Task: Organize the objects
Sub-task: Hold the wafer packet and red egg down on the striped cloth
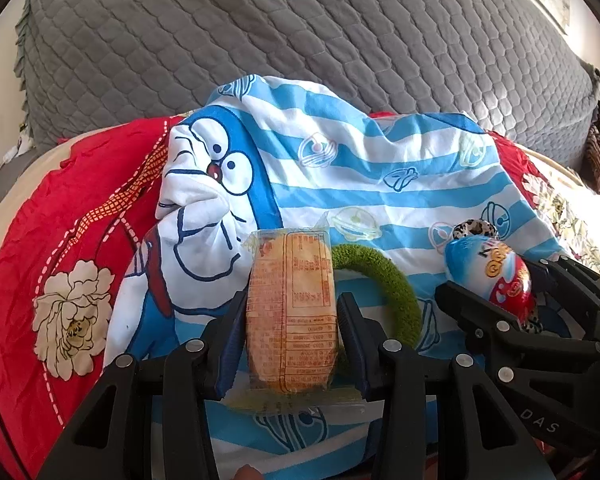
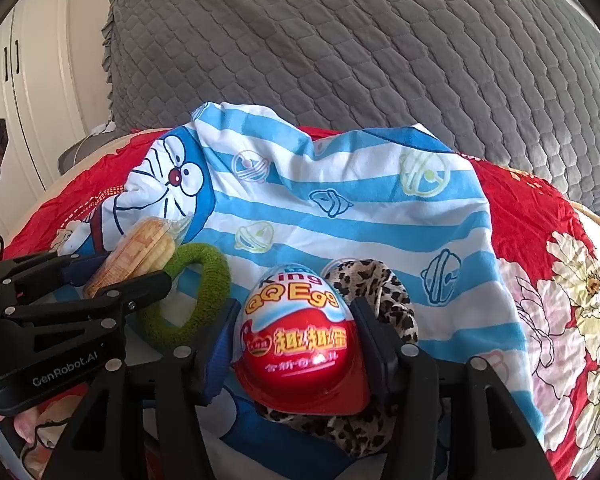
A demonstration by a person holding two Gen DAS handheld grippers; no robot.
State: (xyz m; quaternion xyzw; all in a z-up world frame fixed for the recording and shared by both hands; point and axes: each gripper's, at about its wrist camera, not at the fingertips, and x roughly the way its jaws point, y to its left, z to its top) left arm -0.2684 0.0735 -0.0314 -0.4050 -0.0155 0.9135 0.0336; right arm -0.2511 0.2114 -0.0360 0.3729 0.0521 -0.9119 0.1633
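the left gripper (image 1: pixel 292 332) clamps the snack packet (image 1: pixel 291 304) while the right gripper (image 2: pixel 300 344), barely pinching the smooth egg (image 2: pixel 300 336) above the striped cloth (image 2: pixel 340 208), could let it roll away.

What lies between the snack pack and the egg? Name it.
A green ring lies between the snack pack and the egg, on the striped cloth. The right wrist view shows it best; the left wrist view shows the ring partly behind the pack.
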